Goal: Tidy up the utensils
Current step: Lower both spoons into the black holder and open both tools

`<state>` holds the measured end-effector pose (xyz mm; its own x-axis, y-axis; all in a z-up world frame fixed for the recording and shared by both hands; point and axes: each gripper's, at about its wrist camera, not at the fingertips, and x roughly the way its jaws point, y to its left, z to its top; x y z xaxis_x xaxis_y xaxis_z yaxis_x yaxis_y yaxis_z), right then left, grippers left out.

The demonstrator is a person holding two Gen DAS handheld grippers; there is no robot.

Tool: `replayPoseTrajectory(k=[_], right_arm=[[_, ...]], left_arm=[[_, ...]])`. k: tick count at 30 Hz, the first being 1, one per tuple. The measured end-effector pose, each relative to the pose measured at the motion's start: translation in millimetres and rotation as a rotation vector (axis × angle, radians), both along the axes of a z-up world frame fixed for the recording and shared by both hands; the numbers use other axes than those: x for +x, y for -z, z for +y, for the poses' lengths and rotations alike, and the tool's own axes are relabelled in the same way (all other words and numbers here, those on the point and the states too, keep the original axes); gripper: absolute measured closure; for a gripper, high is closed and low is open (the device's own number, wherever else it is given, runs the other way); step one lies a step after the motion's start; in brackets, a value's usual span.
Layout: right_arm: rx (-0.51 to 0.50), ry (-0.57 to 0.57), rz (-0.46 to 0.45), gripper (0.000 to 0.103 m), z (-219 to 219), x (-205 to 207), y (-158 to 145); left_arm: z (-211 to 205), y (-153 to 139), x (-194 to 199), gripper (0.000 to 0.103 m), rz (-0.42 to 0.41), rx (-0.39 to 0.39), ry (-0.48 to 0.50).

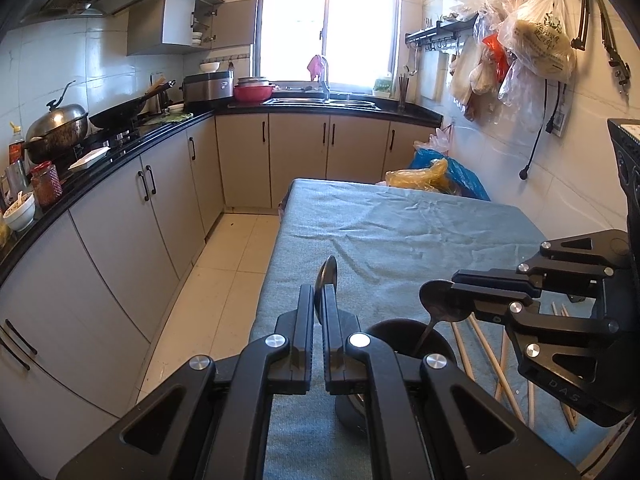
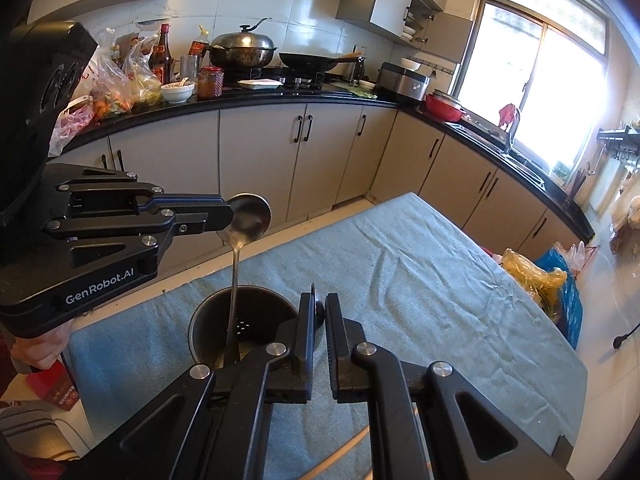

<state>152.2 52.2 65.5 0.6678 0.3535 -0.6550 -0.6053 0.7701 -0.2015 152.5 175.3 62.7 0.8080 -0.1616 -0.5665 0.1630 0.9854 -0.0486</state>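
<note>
The left claw (image 1: pixel 319 300) is pinching a dull steel spoon (image 1: pixel 325 276) by its bowl, seen edge-on between pads pressed nearly together. The right claw (image 1: pixel 456 282) is pinching a second steel spoon (image 1: pixel 444 304) at the bowl too; its long handle is hanging almost straight down, the tip already dipping inside the round dark metal utensil holder (image 2: pixel 240 320) standing on the blue-cloth bench (image 1: pixel 400 232). The holder is sitting directly under the right claw, just beside the left one. Pale wooden chopsticks (image 1: pixel 480 344) are lying loose on the cloth beyond the holder, still waiting

sunlit window (image 1: pixel 328 24), beige cabinets (image 1: pixel 298 156)
</note>
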Motion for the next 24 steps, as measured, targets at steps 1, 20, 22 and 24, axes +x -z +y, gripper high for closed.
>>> replayPoseTrajectory(k=[1, 20, 22, 24], right_arm=[[0.0, 0.001, -0.002, 0.097, 0, -1, 0], [0.099, 0.031, -0.03, 0.095, -22, -16, -26], [0.132, 0.04, -0.037, 0.095, -31, -24, -33], [0.174, 0.056, -0.047, 0.095, -44, -36, -40]], left_arm=[[0, 0, -2, 0.1, 0.0, -0.003, 0.0], [2, -16, -26, 0.097, -0.021, -0.03, -0.01], [3, -20, -34, 0.095, -0.032, -0.039, -0.006], [1, -23, -44, 0.086, -0.044, -0.044, -0.013]])
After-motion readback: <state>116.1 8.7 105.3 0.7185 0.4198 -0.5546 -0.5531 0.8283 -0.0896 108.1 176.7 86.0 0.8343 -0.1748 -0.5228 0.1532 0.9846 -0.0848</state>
